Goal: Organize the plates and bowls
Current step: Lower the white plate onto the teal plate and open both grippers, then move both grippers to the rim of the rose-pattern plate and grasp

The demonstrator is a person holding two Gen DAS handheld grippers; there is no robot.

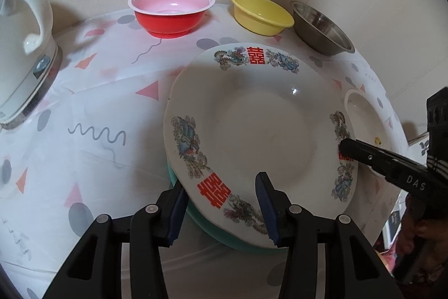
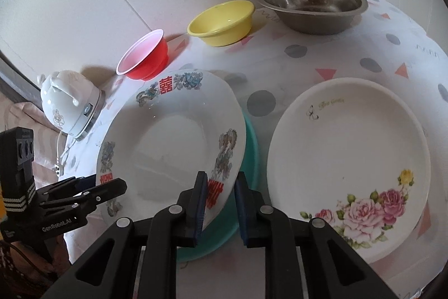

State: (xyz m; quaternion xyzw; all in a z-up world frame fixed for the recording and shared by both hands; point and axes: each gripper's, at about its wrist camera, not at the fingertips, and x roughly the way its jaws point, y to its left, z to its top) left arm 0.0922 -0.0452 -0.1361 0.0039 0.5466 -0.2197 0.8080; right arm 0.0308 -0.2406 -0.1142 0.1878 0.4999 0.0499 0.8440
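A white plate with red characters and dragon prints (image 1: 260,125) lies on a teal plate (image 1: 221,237); both show in the right wrist view, the white plate (image 2: 168,142) over the teal plate (image 2: 249,148). My left gripper (image 1: 221,206) is open, its fingers on either side of the white plate's near rim. My right gripper (image 2: 221,204) is open, its fingers straddling the plate's right rim. A white rose plate (image 2: 347,167) lies to the right. Red (image 1: 170,11), yellow (image 1: 260,13) and steel (image 1: 322,30) bowls stand at the back.
A white electric kettle (image 1: 25,53) stands at the table's left edge. The table (image 1: 98,108) has a patterned white cover and meets the wall behind the bowls. The rose plate's edge (image 1: 364,117) shows at the right in the left wrist view.
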